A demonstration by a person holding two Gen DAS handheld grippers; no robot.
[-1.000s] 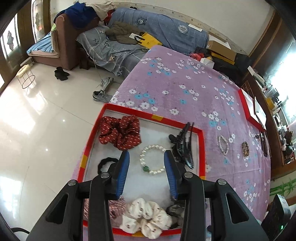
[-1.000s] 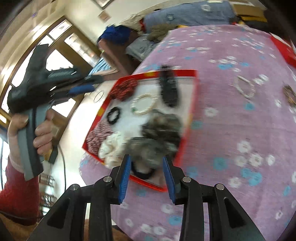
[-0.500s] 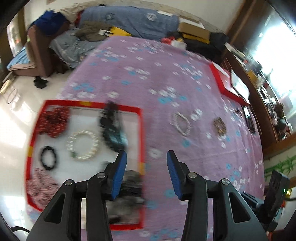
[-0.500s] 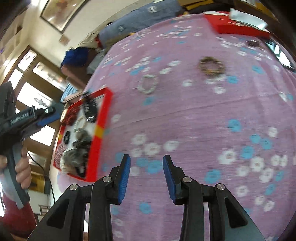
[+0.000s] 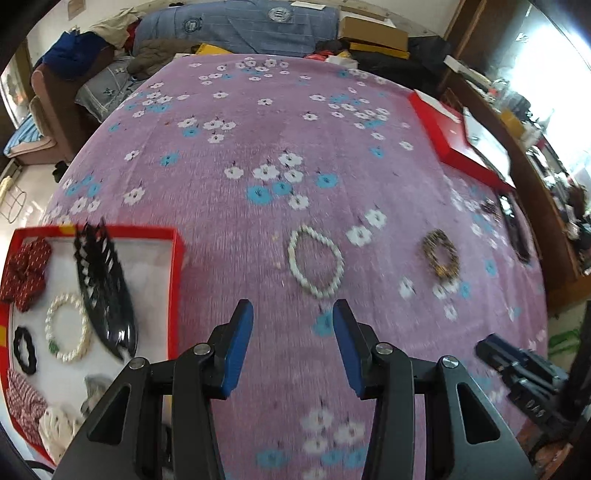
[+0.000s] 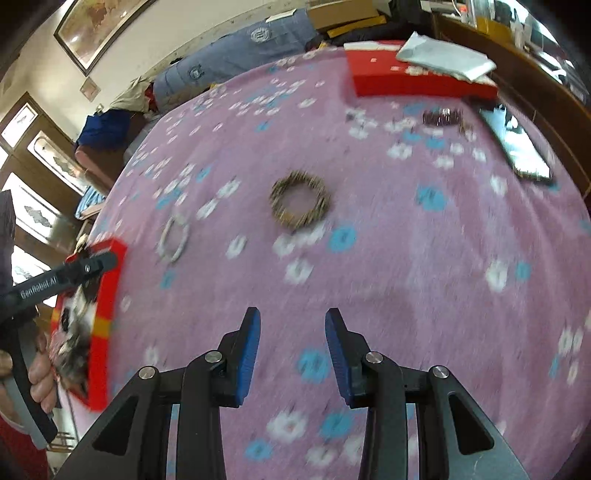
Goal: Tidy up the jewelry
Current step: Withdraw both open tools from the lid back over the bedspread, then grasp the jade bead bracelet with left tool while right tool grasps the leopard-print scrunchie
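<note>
A red-rimmed tray at the table's left holds a pearl bracelet, a black claw clip, a red scrunchie and other hair ties. On the purple cloth lie a white bead bracelet and a brown bead bracelet. My left gripper is open and empty, just short of the white bracelet. My right gripper is open and empty, short of the brown bracelet; the white bracelet and tray lie to its left.
A red box with papers sits at the far right; it also shows in the right wrist view. A phone and a dark bracelet lie near it. A sofa with clothes stands behind the table.
Both grippers have swung right, away from the tray and over the cloth. The left one now faces the white bracelet, the right one the brown bracelet. Both stayed open.
</note>
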